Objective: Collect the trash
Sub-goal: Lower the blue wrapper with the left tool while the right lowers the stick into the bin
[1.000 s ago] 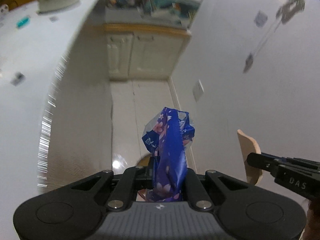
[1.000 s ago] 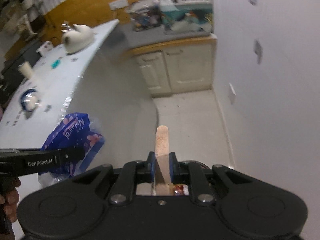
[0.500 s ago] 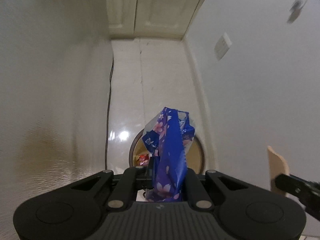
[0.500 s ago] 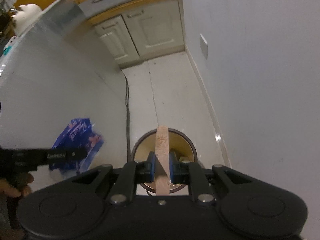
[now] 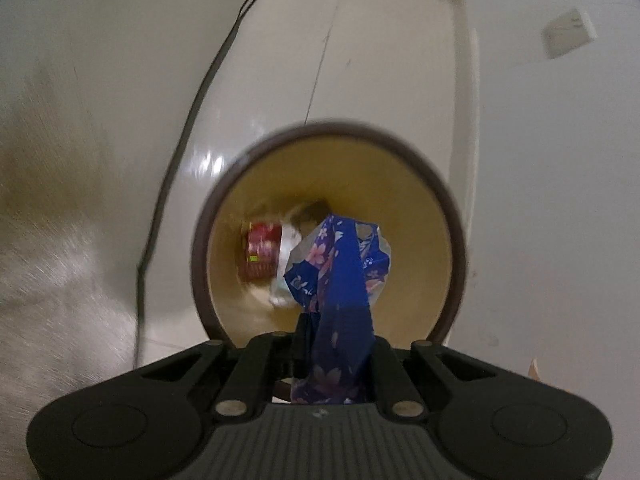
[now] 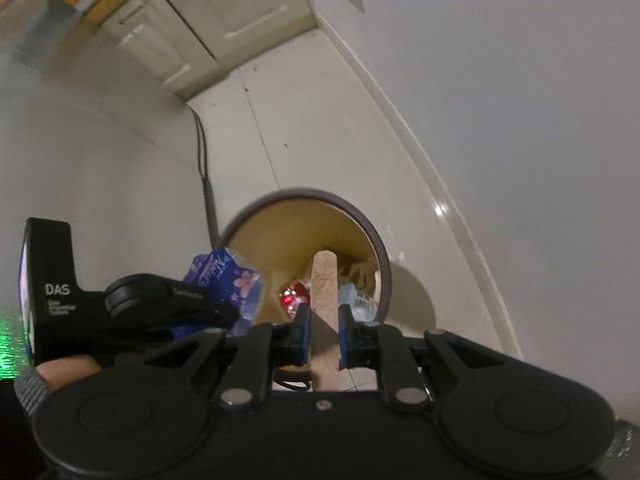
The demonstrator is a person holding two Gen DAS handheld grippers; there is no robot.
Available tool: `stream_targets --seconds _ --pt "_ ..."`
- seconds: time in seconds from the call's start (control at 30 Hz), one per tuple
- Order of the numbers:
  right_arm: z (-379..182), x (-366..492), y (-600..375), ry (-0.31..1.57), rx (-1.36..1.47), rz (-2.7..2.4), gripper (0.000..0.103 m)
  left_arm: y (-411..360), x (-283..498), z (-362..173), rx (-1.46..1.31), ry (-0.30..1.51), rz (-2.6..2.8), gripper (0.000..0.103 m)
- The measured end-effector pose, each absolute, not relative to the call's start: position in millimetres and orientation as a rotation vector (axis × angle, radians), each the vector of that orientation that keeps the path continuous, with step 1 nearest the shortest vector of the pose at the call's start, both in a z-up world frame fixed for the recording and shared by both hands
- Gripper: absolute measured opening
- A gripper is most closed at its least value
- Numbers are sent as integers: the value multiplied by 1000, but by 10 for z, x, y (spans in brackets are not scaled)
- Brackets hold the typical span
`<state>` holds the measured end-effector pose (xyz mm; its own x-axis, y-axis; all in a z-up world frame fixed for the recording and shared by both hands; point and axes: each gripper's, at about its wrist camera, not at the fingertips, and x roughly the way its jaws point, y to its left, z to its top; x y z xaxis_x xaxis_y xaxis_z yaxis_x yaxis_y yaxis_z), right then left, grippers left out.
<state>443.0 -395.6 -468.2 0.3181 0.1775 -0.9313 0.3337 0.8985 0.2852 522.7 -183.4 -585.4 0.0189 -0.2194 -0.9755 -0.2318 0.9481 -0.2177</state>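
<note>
My left gripper (image 5: 334, 344) is shut on a crumpled blue flowered wrapper (image 5: 340, 276) and holds it right above the open round trash bin (image 5: 452, 208). The bin has a dark rim and a tan inside, with a red packet (image 5: 260, 254) and other trash at the bottom. My right gripper (image 6: 324, 332) is shut on a flat wooden stick (image 6: 325, 312), held over the same bin (image 6: 376, 236). The left gripper with the wrapper (image 6: 224, 280) shows at the left in the right wrist view.
The bin stands on a pale tiled floor between a white wall (image 6: 520, 100) on the right and a white panel (image 5: 80, 120) on the left. A dark cable (image 5: 192, 128) runs along the floor. Cream cabinets (image 6: 224, 20) stand at the far end.
Both grippers have tipped down and moved over the bin. The bin now fills the middle of both views. Both still hold their items.
</note>
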Motion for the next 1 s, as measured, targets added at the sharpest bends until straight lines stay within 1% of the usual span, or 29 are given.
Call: stream_targets --seconds 0.23,0.43,0.5,0.53,0.57,0.6,0.63,0.67,0.83,1.0 --pt "-5234 4570 -3983 1281 507 -119 14 -1898 5307 -6450 -275 1617 2 9" --pt "-5479 4657 -3969 1294 514 -119 14 -2035 5367 -6805 -114 1675 -92 9" --pt "-5542 4682 -3957 1299 527 -114 14 -2055 5357 -6870 -103 1685 -138 11" --pt "-5572 4700 -3956 1302 532 -109 14 -2056 5361 -6912 -120 1701 -174 15" --pt "-5595 4711 -3954 1303 533 -104 14 -2051 5362 -6937 -130 1713 -187 32" --pt "-5619 4729 -3944 1306 531 -100 14 -2037 5356 -6940 -130 1710 -178 56" --pt "-5648 4731 -3965 1309 528 -99 14 -2012 5343 -6923 -124 1693 -162 64" --pt "-5663 4717 -3975 1312 526 -100 14 -1992 5326 -6896 -116 1674 -157 67" --pt "-5769 4771 -3944 1328 544 -114 14 -1917 5247 -6775 -42 1623 -210 67" --pt "-5859 4883 -3860 1344 547 -95 14 -1880 5157 -6465 101 1469 -256 67"
